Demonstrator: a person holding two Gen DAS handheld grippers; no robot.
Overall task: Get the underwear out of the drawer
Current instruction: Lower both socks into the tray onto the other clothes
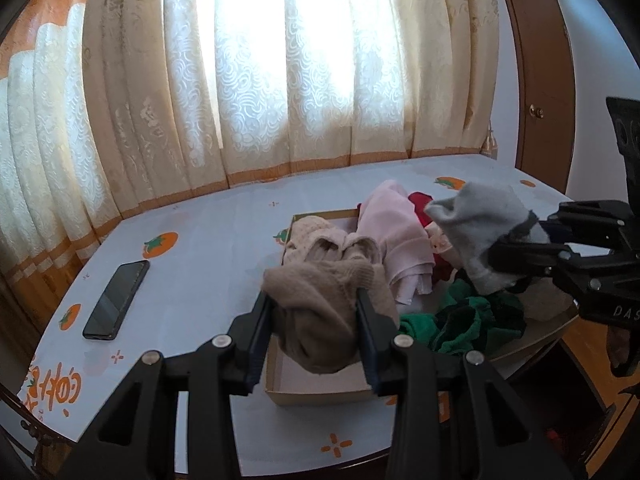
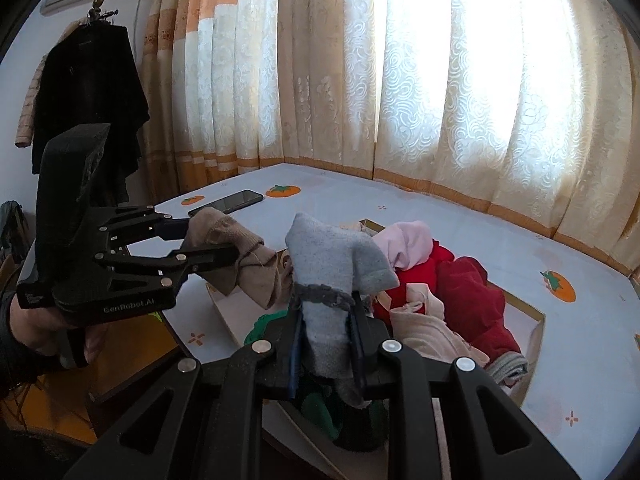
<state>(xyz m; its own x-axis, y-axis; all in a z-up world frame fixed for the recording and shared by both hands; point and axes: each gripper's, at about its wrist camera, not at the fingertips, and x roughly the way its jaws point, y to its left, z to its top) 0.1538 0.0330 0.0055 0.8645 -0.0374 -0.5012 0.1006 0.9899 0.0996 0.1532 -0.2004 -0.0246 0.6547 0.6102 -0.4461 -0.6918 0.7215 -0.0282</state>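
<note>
Two grippers are in our hands, each clamped on a piece of clothing above the table [image 1: 192,240]. Our left gripper [image 1: 316,320] pinches a beige knit piece [image 1: 320,312] between its pads, the cloth bunched and hanging down over the near end of the drawer [image 1: 316,394]. Our right gripper [image 2: 326,344] is pressed nearly together on a grey sock-like piece [image 2: 332,280], whose dark cuff sits just at the fingertips; the free end stands up and flops forward.

The drawer is a shallow cardboard-coloured tray lying on the table's pale cloth with orange fruit prints. More garments are heaped in it and over its right edge: a pink piece [image 1: 394,224], red cloth [image 2: 472,292] and a green tangle [image 1: 452,320] at the near right. We cannot tell which of these are underwear.

A dark phone [image 1: 116,300] lies flat on the table, well apart to the left of the drawer. Patterned curtains [image 1: 240,80] hang along the far side, bright with daylight. In the right wrist view a hand [image 2: 36,328] grips the left gripper's handle.
</note>
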